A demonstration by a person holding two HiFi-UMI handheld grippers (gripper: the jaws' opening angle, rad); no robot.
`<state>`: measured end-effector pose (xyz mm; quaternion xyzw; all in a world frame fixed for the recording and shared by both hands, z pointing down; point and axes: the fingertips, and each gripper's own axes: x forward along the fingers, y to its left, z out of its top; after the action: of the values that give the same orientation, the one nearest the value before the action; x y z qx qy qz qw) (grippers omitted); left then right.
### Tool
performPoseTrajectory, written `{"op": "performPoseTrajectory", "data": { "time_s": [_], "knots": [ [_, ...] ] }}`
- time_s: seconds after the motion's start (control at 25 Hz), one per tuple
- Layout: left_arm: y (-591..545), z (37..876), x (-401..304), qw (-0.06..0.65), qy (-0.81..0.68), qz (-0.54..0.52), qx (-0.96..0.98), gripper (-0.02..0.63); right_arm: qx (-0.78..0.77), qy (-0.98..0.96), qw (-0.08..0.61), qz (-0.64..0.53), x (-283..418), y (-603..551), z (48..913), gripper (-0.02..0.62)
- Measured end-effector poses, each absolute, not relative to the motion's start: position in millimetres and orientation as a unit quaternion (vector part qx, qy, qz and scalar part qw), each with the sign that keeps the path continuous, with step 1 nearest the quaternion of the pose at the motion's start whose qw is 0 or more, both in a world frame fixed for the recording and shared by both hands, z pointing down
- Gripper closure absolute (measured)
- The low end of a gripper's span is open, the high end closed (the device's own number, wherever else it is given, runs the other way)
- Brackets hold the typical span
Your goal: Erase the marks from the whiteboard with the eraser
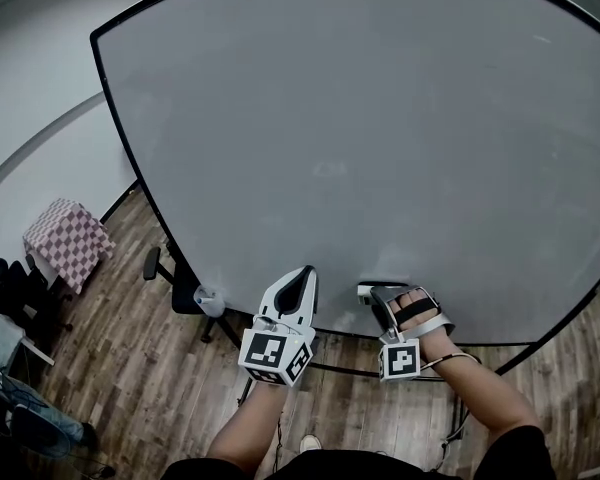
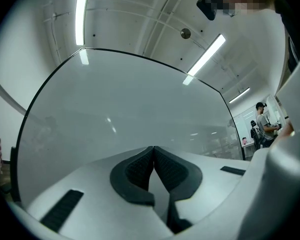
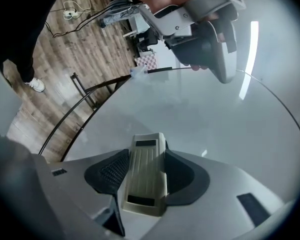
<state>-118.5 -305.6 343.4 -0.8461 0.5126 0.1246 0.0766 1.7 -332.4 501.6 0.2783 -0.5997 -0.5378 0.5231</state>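
Status: right gripper (image 3: 147,151) has its jaws clamped on the eraser (image 3: 146,176), a pale ribbed block held lengthwise between the two black pads and sticking out past the tips. In the head view the right gripper (image 1: 375,294) sits at the bottom edge of the whiteboard (image 1: 380,118), with the eraser (image 1: 366,290) at or against the board just above the lower frame; we can't confirm contact. Left gripper (image 2: 153,151) has its jaws fully together, pads touching at the tips, nothing between them. It's just left of the right one in the head view (image 1: 306,271), tip pointing up at the whiteboard (image 2: 130,109) near the lower edge. The right gripper view catches the left gripper (image 3: 225,74) over the whiteboard (image 3: 200,124). The board looks mostly clean; we see only a faint smudge (image 1: 330,168) mid-board, too faint to read. Off the board: wood floor (image 1: 110,368), a checkered-cloth stand (image 1: 68,238) at left, a black chair (image 1: 180,290) by the board's lower left edge.
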Motion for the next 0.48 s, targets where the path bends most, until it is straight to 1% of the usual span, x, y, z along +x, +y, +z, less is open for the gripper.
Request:
{"op": "performPoseTrajectory", "data": {
  "time_s": [0.12, 0.24, 0.48],
  "knots": [
    [-307, 341, -120, 0.077, 0.514, 0.127, -0.845, 0.588, 0.279, -0.597, 0.522, -0.542, 2, -333, 496, 0.348],
    [-306, 340, -121, 0.080, 0.516, 0.127, -0.843, 0.588, 0.292, -0.619, 0.494, -0.536, -2, -324, 484, 0.348],
    [-302, 351, -121, 0.071, 0.518, 0.121, -0.844, 0.588, 0.379, -0.679, 0.360, -0.515, -9, -285, 413, 0.348]
  ]
}}
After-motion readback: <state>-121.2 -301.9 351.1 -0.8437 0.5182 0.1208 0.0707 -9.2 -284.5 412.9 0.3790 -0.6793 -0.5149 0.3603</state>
